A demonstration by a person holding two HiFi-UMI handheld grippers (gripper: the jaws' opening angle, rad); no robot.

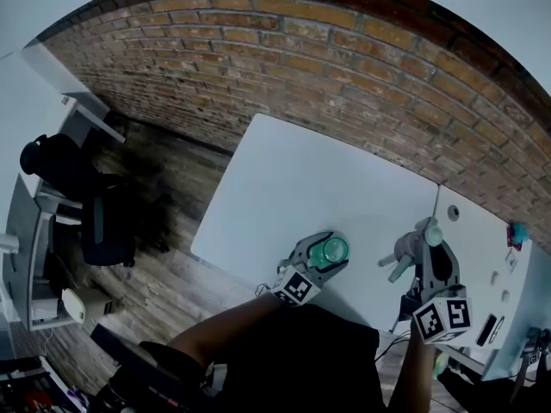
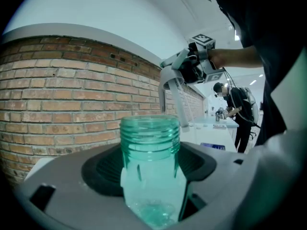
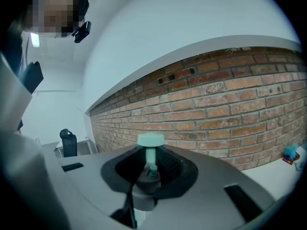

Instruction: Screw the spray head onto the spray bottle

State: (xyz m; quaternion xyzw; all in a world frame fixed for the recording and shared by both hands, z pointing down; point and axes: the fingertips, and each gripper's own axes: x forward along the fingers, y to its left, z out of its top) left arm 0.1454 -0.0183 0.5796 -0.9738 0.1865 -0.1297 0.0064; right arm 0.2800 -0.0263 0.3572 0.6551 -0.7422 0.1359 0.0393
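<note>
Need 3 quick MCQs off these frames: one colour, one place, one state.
1. The bottle is: A clear green; B red; C black.
2. The spray head is: A lying loose; B in the right gripper; C screwed on the bottle.
3. The bottle's neck is: A capped; B taped; C open, threads bare.
Answers: 1 A, see-through green plastic in the left gripper; 2 B, the right gripper's jaws clamp it; 3 C, nothing sits on the threads.
</note>
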